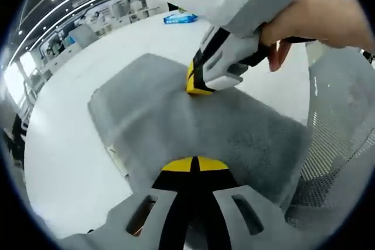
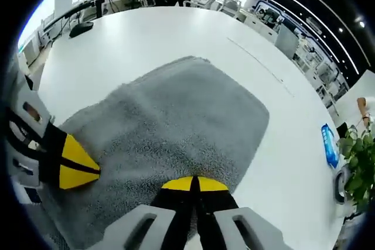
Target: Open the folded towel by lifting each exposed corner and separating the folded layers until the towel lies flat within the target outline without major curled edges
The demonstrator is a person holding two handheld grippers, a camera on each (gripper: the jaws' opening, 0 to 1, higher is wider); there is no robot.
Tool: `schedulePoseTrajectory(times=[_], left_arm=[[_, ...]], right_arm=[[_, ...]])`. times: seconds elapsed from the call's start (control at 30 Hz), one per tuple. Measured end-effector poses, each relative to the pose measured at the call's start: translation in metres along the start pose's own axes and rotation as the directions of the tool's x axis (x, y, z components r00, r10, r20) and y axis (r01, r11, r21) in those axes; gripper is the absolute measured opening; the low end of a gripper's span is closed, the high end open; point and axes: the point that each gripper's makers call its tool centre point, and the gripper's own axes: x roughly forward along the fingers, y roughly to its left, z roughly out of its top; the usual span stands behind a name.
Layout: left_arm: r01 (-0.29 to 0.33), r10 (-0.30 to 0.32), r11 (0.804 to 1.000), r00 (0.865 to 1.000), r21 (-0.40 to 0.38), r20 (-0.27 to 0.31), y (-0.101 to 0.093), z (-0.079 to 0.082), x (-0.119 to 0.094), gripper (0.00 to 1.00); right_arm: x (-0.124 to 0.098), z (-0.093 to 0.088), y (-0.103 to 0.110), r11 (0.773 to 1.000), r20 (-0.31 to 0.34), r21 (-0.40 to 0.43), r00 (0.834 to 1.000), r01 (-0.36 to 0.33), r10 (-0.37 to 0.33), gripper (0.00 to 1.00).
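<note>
A grey towel (image 1: 193, 127) lies on the white table (image 1: 64, 150), near its edge. Both tongs, left gripper (image 1: 193, 165) and right gripper (image 2: 194, 184), rest clenched on the towel, tips pressed together.

The left gripper (image 1: 193, 164) is pointing forward and down in the left gripper view, its yellow-tipped jaws lying pressed together with just a thin dark seam running between them. In the right gripper view it is reaching in from the left edge (image 2: 75, 170), its yellow tips meeting in a closed wedge. The right gripper (image 2: 194, 184) is showing the same pose in its own view, jaws drawn tight together, tips side by side. In the left gripper view it is coming down from the top (image 1: 198, 86), angled steeply downward, with the person's hand (image 1: 310, 24) wrapping its white body from the right, fingers curling beneath the handle.
</note>
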Motion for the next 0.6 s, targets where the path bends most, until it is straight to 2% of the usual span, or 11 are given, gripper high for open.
schedulePoseTrajectory(times=[0.07, 0.13, 0.33, 0.47, 0.57, 0.6], left_arm=[[-0.003, 0.003, 0.999, 1.000, -0.044, 0.006, 0.000, -0.001, 0.000, 0.00], [-0.004, 0.004, 0.999, 1.000, -0.041, -0.005, 0.000, -0.001, 0.000, 0.00], [-0.018, 0.017, 0.998, 1.000, -0.053, -0.011, 0.000, -0.001, 0.003, 0.00], [-0.019, 0.019, 1.000, 1.000, -0.017, -0.021, -0.001, 0.001, 0.004, 0.00], [-0.033, 0.032, 0.999, 0.999, -0.007, -0.023, -0.002, 0.003, 0.007, 0.00], [-0.042, 0.042, 0.999, 0.999, 0.018, -0.029, -0.003, 0.003, 0.007, 0.00]], right_arm=[[0.003, 0.005, 0.000, 0.999, 0.015, 0.003, 0.999, -0.039, 0.039, 0.00], [0.004, 0.006, 0.001, 0.997, 0.010, 0.023, 0.997, -0.073, 0.073, 0.00], [0.004, 0.011, 0.007, 0.996, 0.003, -0.060, 0.998, -0.067, 0.067, 0.00], [0.008, 0.017, 0.003, 0.995, 0.005, -0.065, 0.997, -0.073, 0.074, 0.00], [0.013, 0.027, 0.006, 0.993, 0.048, -0.090, 0.995, -0.079, 0.084, 0.00], [0.013, 0.029, 0.006, 0.993, 0.052, -0.092, 0.995, -0.079, 0.084, 0.00]])
